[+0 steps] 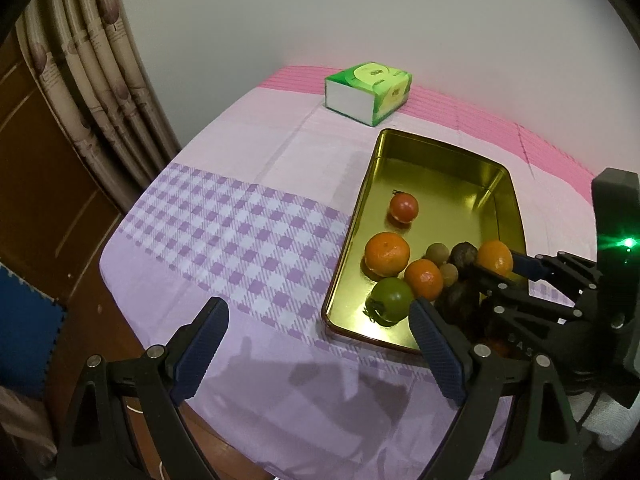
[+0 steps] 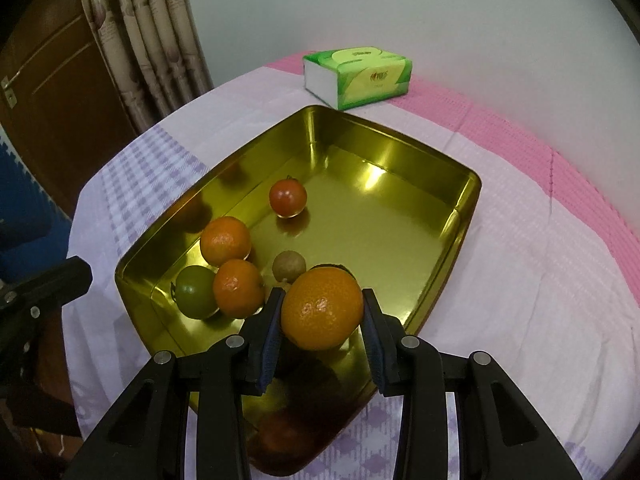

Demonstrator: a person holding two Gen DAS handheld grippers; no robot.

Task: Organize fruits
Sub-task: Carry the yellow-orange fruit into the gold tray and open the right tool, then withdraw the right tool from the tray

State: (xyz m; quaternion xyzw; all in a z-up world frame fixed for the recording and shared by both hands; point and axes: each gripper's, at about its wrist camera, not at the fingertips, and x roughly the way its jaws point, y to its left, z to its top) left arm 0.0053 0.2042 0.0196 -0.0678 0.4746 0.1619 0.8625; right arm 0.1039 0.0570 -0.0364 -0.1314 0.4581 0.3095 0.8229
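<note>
A gold metal tray sits on the table and holds several fruits. My right gripper is shut on an orange just above the tray's near end; it also shows in the left wrist view. In the tray lie a red tomato, two oranges, a green tomato, small brown longans and dark fruits. My left gripper is open and empty over the cloth, left of the tray.
A green tissue pack lies behind the tray near the wall. The table wears a purple checked and pink cloth. Curtains and a wooden door stand at the left, beyond the table edge.
</note>
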